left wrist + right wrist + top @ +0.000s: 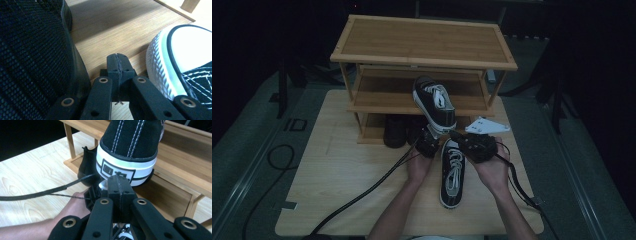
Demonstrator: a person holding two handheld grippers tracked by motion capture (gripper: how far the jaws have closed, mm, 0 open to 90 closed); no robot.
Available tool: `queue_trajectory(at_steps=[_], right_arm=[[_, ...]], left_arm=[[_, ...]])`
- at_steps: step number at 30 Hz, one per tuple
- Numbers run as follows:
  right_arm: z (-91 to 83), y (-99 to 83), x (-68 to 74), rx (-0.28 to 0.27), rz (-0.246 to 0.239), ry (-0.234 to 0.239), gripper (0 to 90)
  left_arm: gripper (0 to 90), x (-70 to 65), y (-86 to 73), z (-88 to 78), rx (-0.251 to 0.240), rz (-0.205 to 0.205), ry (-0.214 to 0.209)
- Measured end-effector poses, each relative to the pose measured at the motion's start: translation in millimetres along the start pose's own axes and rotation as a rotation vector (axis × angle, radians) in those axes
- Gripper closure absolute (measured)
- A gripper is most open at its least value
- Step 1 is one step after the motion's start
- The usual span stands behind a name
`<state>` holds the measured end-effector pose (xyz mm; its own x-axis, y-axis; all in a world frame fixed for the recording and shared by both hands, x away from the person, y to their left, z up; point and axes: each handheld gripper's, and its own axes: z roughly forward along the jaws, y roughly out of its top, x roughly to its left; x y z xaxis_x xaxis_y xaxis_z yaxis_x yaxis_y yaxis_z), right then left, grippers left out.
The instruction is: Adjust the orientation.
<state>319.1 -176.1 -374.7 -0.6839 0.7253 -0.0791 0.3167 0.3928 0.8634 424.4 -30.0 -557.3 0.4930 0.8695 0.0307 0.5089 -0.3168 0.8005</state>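
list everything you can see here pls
shoe rack: 1, light wood, three tiers, at the table's far end
table: 1, light wood
sneakers: 2, black and white, one tilted at the middle shelf's front, one flat on the table between the hands
dark shoes: apparently 2, black, bottom shelf
left gripper: 1, black, jaws shut
right gripper: 1, black, jaws shut
hands: 2, left, right

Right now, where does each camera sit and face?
High view: above the person's side, looking forward and down at the shoe rack; left hand, right hand show.
Left gripper view: on the left gripper, facing a dark shoe and sneaker toe; shut jaws.
Right gripper view: on the right gripper, facing the heel of the raised sneaker; left hand shows.
Shared: high and right gripper views show that sneaker.
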Motion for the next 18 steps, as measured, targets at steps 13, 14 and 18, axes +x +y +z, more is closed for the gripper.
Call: queue_trajectory(at_steps=[13,14,18], right_arm=[[19.4,2.2,-1.5,0.012,0.014,0.049,90.0],[20.6,2.5,-0.8,0.011,0.013,0.052,90.0],[26.4,5.5,-0.2,0.002,0.014,0.079,90.0]], left_arm=[[90.0,-1.5,-0.1,0.1,-0.001,0.009,0.012],[90.0,-1.5,-0.1,0.2,-0.003,0.009,0.011],[90.0,-1.2,-0.1,0.1,-0.001,0.007,0.008]])
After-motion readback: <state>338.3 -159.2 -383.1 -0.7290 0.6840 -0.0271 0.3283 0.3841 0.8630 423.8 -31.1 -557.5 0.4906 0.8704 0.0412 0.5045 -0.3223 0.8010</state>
